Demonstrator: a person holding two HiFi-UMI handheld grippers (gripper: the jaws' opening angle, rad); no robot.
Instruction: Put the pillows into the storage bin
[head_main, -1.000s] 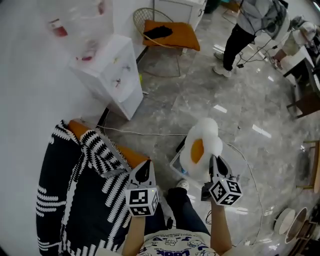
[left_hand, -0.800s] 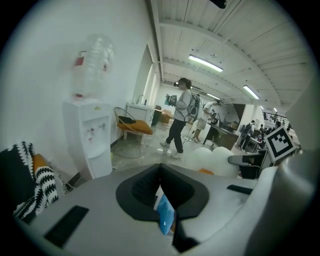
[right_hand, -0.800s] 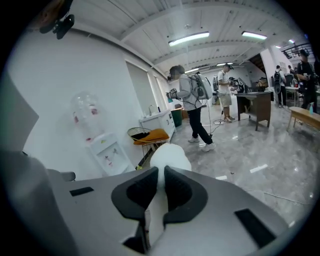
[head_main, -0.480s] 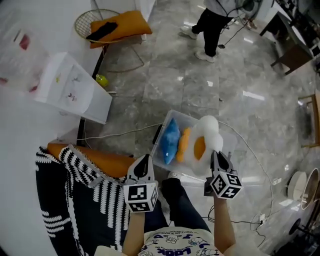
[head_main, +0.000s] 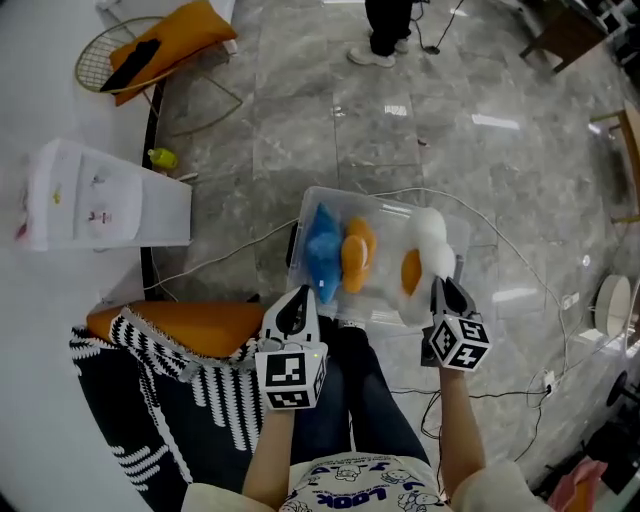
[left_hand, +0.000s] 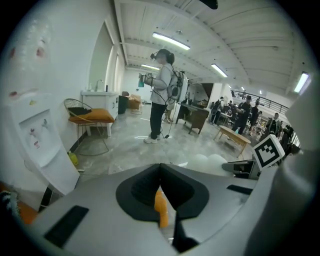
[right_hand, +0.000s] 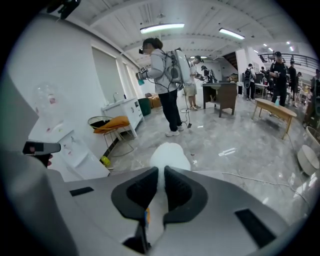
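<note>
A clear storage bin stands on the floor just ahead of the person's legs. It holds a blue pillow and an orange pillow. My right gripper is shut on a white fried-egg pillow with an orange yolk, which hangs over the bin's right part. In the right gripper view the white pillow bulges out past the gripper. My left gripper is shut and holds nothing, just short of the bin's near-left corner. The left gripper view shows its jaws meeting at the tips.
A white water dispenser stands at left and a wire chair with an orange cushion at top left. A black-and-white striped blanket lies on an orange seat near my left arm. Cables trail round the bin. A person stands farther off.
The head view has swung from the striped blanket to the bin. Both grippers have come forward and down, and the fried-egg pillow now hangs over the bin's right part.
</note>
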